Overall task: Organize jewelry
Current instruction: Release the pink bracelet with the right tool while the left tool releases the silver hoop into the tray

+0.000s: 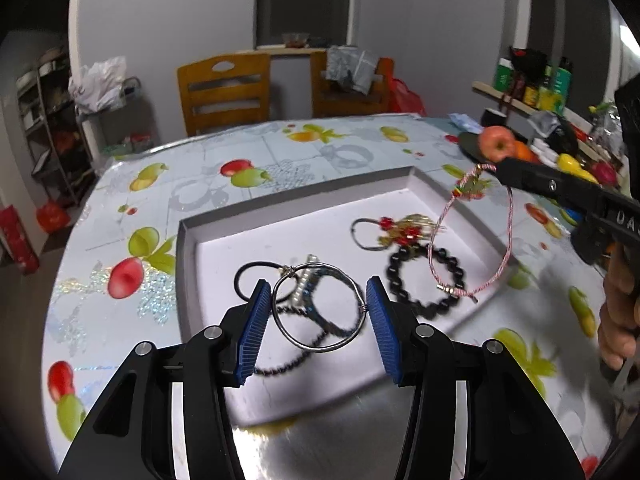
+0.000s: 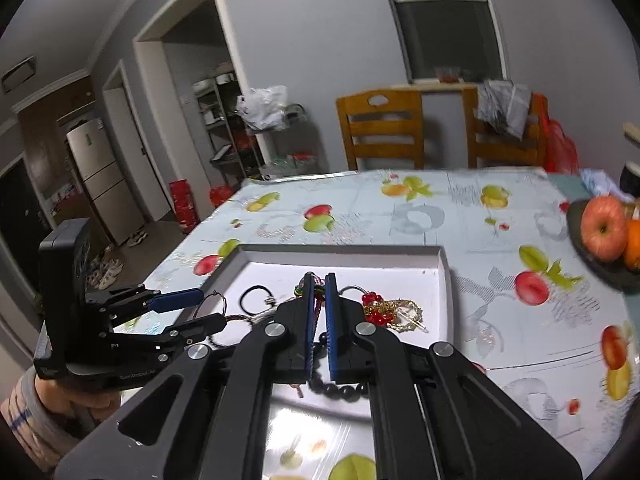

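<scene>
**Two bracelets lifted over the tray**

Left hand-held gripper (image 1: 319,312): blue pads (image 1: 253,330) pressed against opposite sides of a silver wire bangle (image 1: 320,307), so the jaws stand partway apart, clamped on it. The bangle sits above the white tray (image 1: 188,264), near its front-left part. From the right wrist view the same bangle shows between this gripper's fingers at the tray's left edge.

Right hand-held gripper (image 2: 319,280): jaws drawn together on a pink-and-white cord bracelet (image 1: 472,236). The knotted end is pinched at the fingertips; the loop hangs free, its lower end over the tray's right side, in front of a black bead bracelet (image 1: 424,280).

Lying in the tray: the black bead bracelet at right, a red-and-gold charm piece (image 1: 404,232) just behind it, a black hair tie (image 1: 256,276) at left, and a dark beaded strand (image 1: 304,352) under the bangle.

Tray rests on a fruit-print tabletop (image 1: 280,152). A dark dish with an apple (image 1: 496,143) sits at the tabletop's far right. A sleeve (image 2: 28,412) shows behind the left gripper.
</scene>
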The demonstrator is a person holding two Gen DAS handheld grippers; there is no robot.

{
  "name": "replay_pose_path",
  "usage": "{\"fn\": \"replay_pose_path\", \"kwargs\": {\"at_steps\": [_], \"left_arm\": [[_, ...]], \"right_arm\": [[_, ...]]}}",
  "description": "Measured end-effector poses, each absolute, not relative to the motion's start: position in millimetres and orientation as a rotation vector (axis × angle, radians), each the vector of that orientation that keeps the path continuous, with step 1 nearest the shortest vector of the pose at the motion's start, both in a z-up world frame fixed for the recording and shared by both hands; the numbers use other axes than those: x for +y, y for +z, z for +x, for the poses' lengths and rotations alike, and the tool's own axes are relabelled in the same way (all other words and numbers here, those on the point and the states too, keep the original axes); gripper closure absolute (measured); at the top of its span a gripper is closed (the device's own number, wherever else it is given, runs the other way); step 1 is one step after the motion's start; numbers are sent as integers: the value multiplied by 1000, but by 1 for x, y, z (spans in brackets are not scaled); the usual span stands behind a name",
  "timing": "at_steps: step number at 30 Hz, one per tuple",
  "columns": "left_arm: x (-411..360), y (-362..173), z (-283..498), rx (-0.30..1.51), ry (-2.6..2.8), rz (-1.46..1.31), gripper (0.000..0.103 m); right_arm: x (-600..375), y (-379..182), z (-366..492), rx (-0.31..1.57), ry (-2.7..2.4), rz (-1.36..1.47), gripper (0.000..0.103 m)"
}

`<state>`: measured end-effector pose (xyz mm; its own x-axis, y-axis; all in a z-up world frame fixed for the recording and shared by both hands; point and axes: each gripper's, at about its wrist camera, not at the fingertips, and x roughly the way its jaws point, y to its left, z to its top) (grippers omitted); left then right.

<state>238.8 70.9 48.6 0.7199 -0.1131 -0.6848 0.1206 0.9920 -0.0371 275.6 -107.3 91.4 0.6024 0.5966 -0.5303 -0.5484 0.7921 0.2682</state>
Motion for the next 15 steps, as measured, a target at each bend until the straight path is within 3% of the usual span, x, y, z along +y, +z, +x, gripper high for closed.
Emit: {"fn": "replay_pose_path", "kwargs": {"at_steps": [9, 11, 15], "left_arm": [[85, 8, 260, 851, -96, -23, 52], [86, 4, 260, 857, -94, -24, 46], [87, 7, 250, 825, -90, -23, 25]], "right_arm": [[-100, 36, 299, 754, 554, 21, 98], [-99, 31, 299, 758, 539, 0, 95], [-103, 33, 289, 730, 550, -6, 64]]}}
